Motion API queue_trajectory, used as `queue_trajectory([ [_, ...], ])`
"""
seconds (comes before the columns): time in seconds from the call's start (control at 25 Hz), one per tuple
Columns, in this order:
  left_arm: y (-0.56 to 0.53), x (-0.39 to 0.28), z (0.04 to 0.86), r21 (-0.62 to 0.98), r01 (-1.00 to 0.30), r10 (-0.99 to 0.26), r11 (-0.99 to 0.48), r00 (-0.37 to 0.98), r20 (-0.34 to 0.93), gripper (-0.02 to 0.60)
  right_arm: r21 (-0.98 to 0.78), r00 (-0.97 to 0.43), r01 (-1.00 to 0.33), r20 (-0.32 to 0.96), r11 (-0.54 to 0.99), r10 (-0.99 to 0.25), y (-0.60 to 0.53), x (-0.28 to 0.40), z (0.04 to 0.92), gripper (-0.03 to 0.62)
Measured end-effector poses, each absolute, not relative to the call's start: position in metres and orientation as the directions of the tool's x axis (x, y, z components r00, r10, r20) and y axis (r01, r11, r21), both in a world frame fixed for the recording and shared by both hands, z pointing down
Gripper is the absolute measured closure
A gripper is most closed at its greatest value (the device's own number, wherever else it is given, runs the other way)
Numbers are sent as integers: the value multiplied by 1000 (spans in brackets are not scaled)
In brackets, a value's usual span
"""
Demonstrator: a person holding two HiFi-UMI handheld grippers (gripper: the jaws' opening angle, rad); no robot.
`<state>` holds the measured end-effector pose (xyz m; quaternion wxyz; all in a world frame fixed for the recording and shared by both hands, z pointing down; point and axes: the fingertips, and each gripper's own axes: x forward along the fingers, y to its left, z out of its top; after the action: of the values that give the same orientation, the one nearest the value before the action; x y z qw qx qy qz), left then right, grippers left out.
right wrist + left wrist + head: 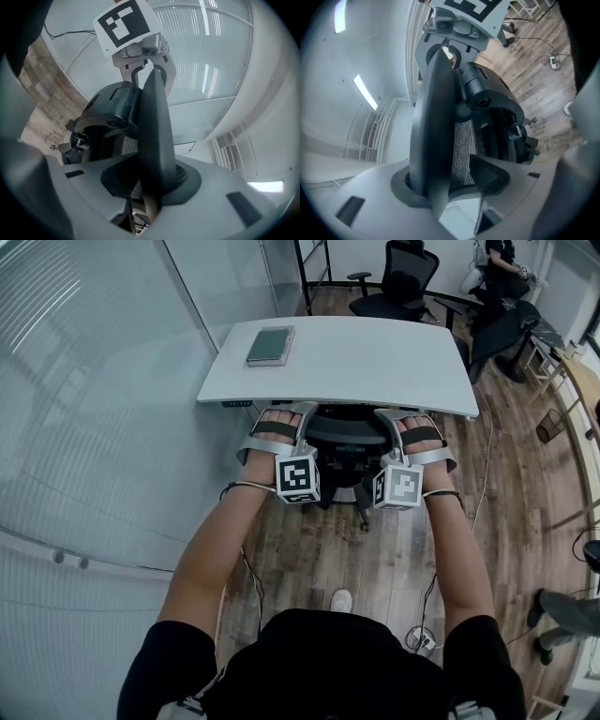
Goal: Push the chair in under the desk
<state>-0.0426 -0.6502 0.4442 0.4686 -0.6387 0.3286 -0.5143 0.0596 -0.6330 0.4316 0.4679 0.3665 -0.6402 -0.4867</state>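
A black mesh office chair [345, 427] stands with its seat under the white desk [375, 367]; only the top of its backrest and part of its base show in the head view. Both grippers sit on the backrest's top rim. My left gripper [281, 418] straddles the rim [436, 122]: one pad lies against it, and the other pad [490, 173] stands apart with mesh showing in the gap. My right gripper [410, 420] has the rim [157, 126] pinched between its pads. In each gripper view the other gripper shows farther along the rim.
A green notebook [271, 345] lies on the desk's far left. A glass wall [94, 381] runs along the left. Other black office chairs [398, 287] and a seated person [502, 263] are behind the desk. Cables [422, 634] trail on the wooden floor.
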Motion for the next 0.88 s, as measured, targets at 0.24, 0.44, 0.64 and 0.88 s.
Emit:
queue_trajectory([
  [0.24, -681, -42, 445, -939, 68, -901, -338, 265, 343, 321, 966, -297, 16, 249, 256, -922, -664, 59, 435, 484],
  [0.44, -704, -42, 446, -936, 59, -900, -346, 263, 349, 322, 966, -301, 19, 250, 256, -920, -686, 59, 436, 484],
  [0.64, -723, -37, 442, -944, 30, -905, -330, 274, 325, 322, 969, -317, 3, 234, 246, -919, -704, 61, 434, 476],
  [0.88, -746, -35, 445, -946, 25, -906, -324, 279, 318, 322, 967, -316, 1, 241, 254, -917, -728, 64, 438, 474],
])
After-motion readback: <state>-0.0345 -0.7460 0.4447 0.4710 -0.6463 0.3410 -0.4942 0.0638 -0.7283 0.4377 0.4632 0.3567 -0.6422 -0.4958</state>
